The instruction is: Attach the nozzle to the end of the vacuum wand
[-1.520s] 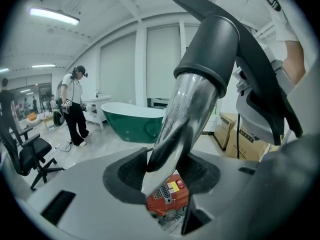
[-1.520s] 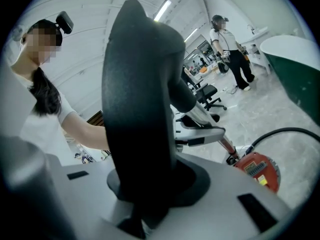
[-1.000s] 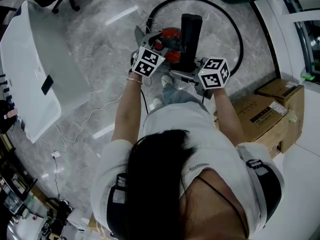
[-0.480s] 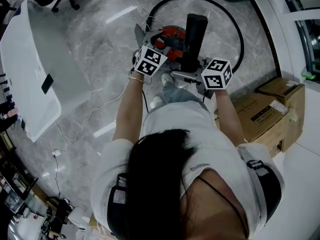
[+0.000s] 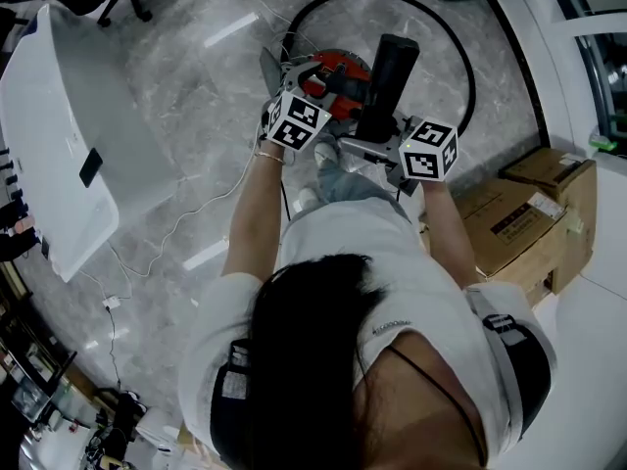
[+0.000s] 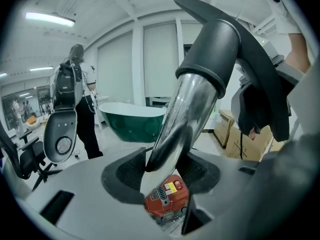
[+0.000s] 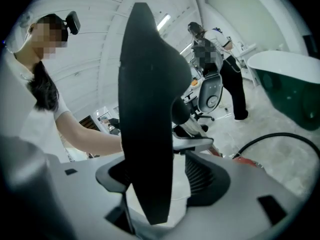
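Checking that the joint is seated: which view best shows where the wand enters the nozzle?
The left gripper view: the chrome wand runs into the collar of the nozzle, unobstructed. The head view shows the nozzle only from above; the right gripper view shows its dark edge, which hides the joint.

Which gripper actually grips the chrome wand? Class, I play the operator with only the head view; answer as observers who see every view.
Observer: The left gripper; its view shows both pads pressed on the wand.
Operator: Is the nozzle on?
Observer: Yes; the nozzle's black collar sleeves over the wand's upper end.
Operator: And the right gripper?
Observer: Its jaws have just been opening; the nozzle stands between them, with a gap at one pad.
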Demonstrator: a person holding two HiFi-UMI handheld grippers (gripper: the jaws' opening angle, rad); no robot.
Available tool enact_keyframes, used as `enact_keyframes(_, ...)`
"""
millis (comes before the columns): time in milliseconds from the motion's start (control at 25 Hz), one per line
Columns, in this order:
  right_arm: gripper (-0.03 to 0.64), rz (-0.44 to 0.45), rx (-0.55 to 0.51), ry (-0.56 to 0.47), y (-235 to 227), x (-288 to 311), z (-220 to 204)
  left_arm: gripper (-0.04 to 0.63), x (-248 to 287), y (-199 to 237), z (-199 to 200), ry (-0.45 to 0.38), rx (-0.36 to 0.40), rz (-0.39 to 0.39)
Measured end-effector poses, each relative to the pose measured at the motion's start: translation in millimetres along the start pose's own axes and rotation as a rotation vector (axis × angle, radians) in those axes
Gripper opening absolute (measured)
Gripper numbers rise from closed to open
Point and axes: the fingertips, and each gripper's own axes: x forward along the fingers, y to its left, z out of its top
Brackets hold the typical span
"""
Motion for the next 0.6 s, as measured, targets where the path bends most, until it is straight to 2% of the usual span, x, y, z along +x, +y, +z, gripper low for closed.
enact_keyframes(120, 0.293, -0.034, 0.004, -0.045, -2.4, -12.4, 4.3, 0.181, 3.1, -3.6, 0.5, 0.001, 0.004, -0.014)
enact_keyframes(600, 0.330, -0.035, 0.035, -0.179, 3.8, -31.8, 21.8, 0.186, 2.9, -3.4, -0.9, -0.004, -0.020, 0.009)
